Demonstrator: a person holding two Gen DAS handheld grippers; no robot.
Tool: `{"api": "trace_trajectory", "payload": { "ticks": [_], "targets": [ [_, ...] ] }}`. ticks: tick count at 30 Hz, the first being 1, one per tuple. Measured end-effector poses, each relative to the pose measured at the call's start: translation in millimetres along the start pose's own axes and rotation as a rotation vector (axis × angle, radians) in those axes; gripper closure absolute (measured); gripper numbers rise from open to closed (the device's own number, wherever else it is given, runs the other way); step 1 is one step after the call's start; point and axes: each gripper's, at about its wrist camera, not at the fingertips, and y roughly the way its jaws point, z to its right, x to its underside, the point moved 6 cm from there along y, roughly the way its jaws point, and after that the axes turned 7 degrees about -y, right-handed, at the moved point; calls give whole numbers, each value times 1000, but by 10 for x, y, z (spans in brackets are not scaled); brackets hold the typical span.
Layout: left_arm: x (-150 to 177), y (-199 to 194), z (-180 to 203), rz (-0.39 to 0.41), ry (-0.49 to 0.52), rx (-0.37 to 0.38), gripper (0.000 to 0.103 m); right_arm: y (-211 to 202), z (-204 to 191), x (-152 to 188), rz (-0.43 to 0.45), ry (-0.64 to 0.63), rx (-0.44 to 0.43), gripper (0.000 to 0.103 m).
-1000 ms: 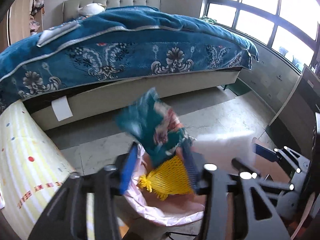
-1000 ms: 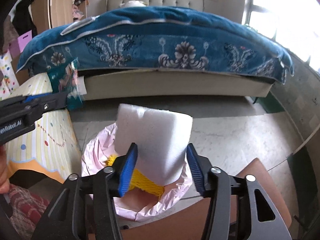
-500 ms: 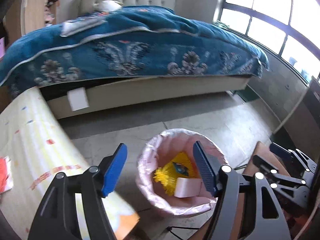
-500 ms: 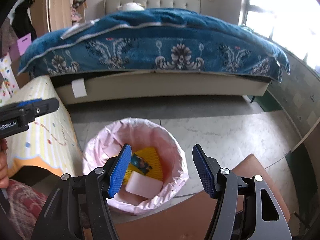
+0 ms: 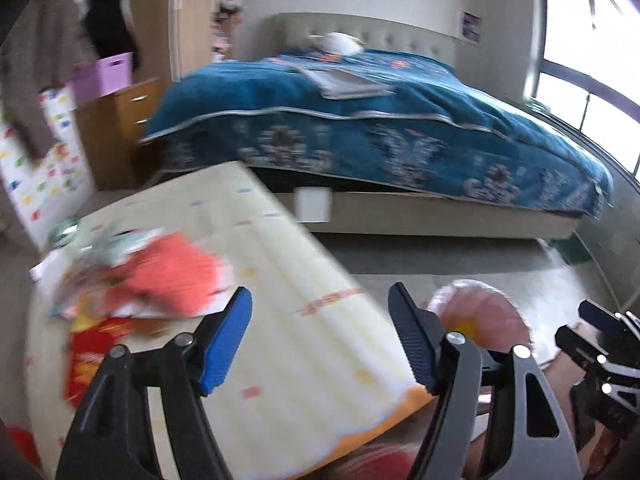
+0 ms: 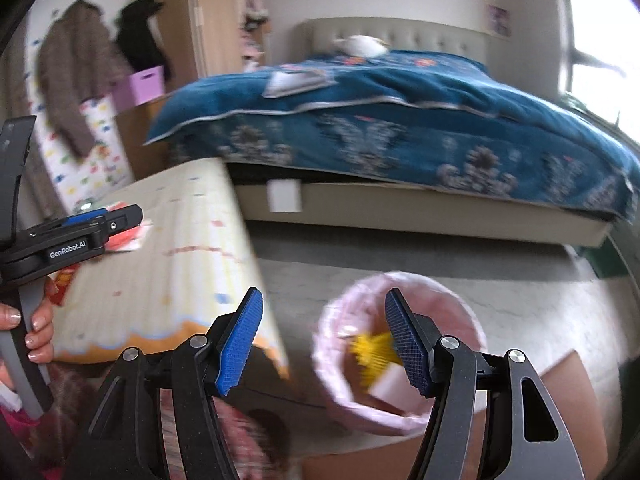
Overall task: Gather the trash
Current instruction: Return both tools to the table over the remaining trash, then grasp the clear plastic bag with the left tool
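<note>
A: Where is the trash?

B: I see two places. Some is in the bin with the pink bag (image 6: 400, 364) on the floor: a yellow net (image 6: 370, 354) and a white foam piece (image 6: 390, 384) lie inside. The rest, a blurred pile of red and orange wrappers (image 5: 132, 292), lies on the far left part of the table with the yellow cloth (image 5: 288, 312).

A: And my tools?

B: The left gripper (image 5: 320, 340) has just been opening; its jaws stand wide apart with nothing between them, over the near part of the cloth, right of the pile. The right gripper (image 6: 324, 340) is also spread and empty. It hangs between the table's right edge and the bin, and its right pad covers part of the bin's mouth.

A: Is there room to move?

B: The cloth between the pile and the table's right edge is bare. The bin stands just right of the table's near corner. Beyond it is open grey floor up to the bed with the blue cover (image 6: 400, 120). A brown board (image 6: 560, 380) is near the bin at the right.
</note>
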Motion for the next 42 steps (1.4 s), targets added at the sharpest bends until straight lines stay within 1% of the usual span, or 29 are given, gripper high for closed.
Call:
{"api": "trace_trajectory", "payload": {
  "ticks": [1,2,4,6,7,8,9,10,11,12,16,18,21,25,28,31,39,42],
  "targets": [
    [3,-48,-118,8,-11,-18,26,1,-150,-54,9,-24,-25,39],
    [13,-102,-252,15,-25,-40,24,5,-303,-109,16,-51,-49,39],
    [39,-221,-575,25,-66,-90,24,18,-575,-200,30,-96,-92,39],
    [65,-323,-870,30,-111,-126,22,23,-766,-248,39,-124,-115,39],
    [75,-369,-1018,35,-133,-148,21,34,-936,-308,50,-149,-138,39],
    [92,-415,-1154,40,-152,-170,17,41,-1035,-338,56,-164,-152,39],
    [111,-465,-1313,46,-176,-196,15,53,-1240,-392,67,-193,-180,38],
    [131,-513,-1470,52,-201,-220,14,64,-1336,-413,72,-208,-194,34],
    [154,-548,-1580,54,-217,-235,14,84,-1479,-444,78,-232,-214,31],
    [189,-591,-1754,53,-244,-262,14,97,-1546,-461,79,-243,-221,29],
    [264,-666,-2169,48,-304,-321,14,224,-2020,-538,72,-314,-273,29],
    [265,-665,-2325,43,-322,-338,14,279,-2178,-581,66,-330,-290,29],
    [212,-612,-2411,37,-322,-335,14,333,-2381,-636,70,-355,-293,29],
    [131,-384,-2354,19,-250,-327,14,456,-2514,-728,68,-370,-282,30],
    [81,-168,-2332,1,-214,-324,14,551,-2502,-801,68,-369,-278,30],
    [66,38,-2359,-25,-200,-327,14,669,-2484,-893,69,-357,-275,30],
    [58,443,-2451,-89,-151,-356,21,926,-2441,-1082,69,-335,-269,30],
    [26,550,-2445,-98,-111,-371,27,1003,-2441,-1108,63,-329,-270,30]
  ]
}}
